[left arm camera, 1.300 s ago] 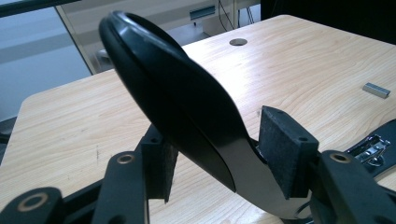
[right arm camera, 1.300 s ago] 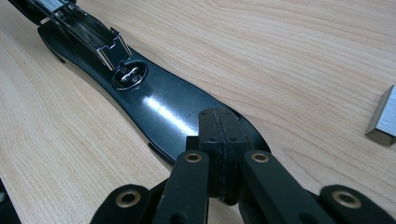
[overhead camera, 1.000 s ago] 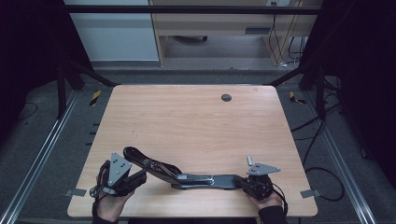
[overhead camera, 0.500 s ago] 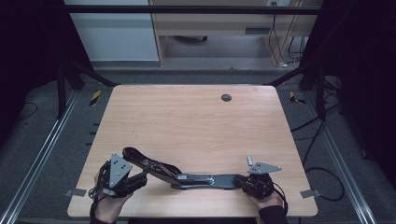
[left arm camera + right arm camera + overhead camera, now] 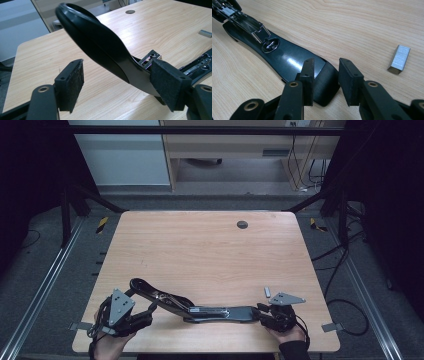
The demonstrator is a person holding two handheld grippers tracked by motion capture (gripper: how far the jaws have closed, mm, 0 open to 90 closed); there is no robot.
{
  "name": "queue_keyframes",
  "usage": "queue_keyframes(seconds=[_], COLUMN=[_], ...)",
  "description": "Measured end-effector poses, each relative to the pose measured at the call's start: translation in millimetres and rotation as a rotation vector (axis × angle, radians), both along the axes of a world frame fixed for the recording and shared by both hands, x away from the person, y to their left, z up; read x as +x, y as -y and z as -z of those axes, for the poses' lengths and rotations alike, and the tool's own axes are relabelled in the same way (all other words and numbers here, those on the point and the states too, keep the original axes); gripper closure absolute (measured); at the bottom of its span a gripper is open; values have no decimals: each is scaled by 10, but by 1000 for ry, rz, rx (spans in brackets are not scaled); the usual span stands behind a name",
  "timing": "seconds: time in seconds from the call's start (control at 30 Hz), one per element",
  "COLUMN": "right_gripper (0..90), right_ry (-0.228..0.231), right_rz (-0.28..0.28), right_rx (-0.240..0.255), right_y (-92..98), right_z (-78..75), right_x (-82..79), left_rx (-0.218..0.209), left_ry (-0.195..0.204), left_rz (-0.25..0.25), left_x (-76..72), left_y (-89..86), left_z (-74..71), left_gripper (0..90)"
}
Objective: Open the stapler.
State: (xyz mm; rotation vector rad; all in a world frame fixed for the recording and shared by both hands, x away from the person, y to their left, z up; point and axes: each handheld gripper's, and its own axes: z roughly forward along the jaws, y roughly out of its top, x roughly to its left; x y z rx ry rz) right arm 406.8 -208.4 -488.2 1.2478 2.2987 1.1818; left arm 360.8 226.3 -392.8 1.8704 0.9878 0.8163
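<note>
Both claws have just been opening: the left claw (image 5: 117, 87) loosens around the stapler's lid (image 5: 100, 45), the right claw (image 5: 325, 82) stands apart over its base (image 5: 294, 62), releasing the opened stapler (image 5: 200, 307) on the counter (image 5: 200, 250)

One stapler (image 5: 200, 307), one staple block (image 5: 267, 292)

Even, bright table light, dark surroundings; close foregrounds perhaps slightly blurred.

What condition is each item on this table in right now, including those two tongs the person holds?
Long black stapler: swung open, flat on table, metal staple rail exposed.
Small grey block of staples: loose on table beside stapler.
Left tongs: jaws just opening, stapler's lid between them.
Right tongs: jaws just opening, straddling stapler's base tip.
</note>
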Motion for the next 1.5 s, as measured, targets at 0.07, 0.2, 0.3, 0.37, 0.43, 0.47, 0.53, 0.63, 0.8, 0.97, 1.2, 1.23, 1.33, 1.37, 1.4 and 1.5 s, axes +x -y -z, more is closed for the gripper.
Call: queue_keyframes(seconds=[0.07, 0.2, 0.3, 0.37, 0.43, 0.47, 0.53, 0.63, 0.8, 0.97, 1.2, 1.23, 1.33, 1.37, 1.4, 1.5], right_gripper=[648, 618, 595, 576, 565, 557, 545, 532, 528, 513, 517, 511, 455, 455, 454, 469], right_ry=[5, 13, 4, 12, 22, 19, 29, 31, 32, 35, 33, 33, 48, 48, 53, 38], right_rz=[3, 13, 25, 34, 38, 48, 54, 74, 111, 141, 178, 179, 216, 232, 230, 229], right_rx=[4, -3, 2, 2, -1, 4, 13, 25, 7, -23, -62, -72, -106, -112, -117, -110], right_y=[4, 15, 21, 32, 47, 54, 85, 132, 186, 233, 283, 293, 313, 314, 327, 363], right_z=[-3, -7, -23, -28, -34, -43, -54, -67, -86, -125, -164, -165, -180, -195, -202, -224], right_x=[1, 7, -1, -1, 3, -1, 3, 1, 15, 41, 95, 105, 136, 145, 154, 199], left_rx=[-9, 1, 10, 18, 27, 33, 38, 38, 42, 52, 83, 87, 89, 89, 92, 90], left_ry=[2, -2, -9, -17, -21, -25, -32, -46, -71, -91, -121, -123, -127, -127, -126, -122], left_rz=[3, -5, -11, -16, -16, -15, -20, -32, -56, -73, -110, -119, -132, -134, -137, -147], left_x=[-13, -26, -32, -31, -34, -36, -39, -40, -4, 55, 160, 174, 206, 213, 222, 249], left_y=[-8, -34, -66, -90, -112, -124, -150, -220, -293, -327, -405, -426, -478, -488, -501, -548], left_z=[-8, 3, 26, 53, 79, 92, 115, 158, 232, 320, 505, 533, 582, 591, 600, 629], left_gripper=[264, 261, 259, 257, 255, 253, 251, 251, 251, 251, 263, 275, 291, 297, 303, 332])
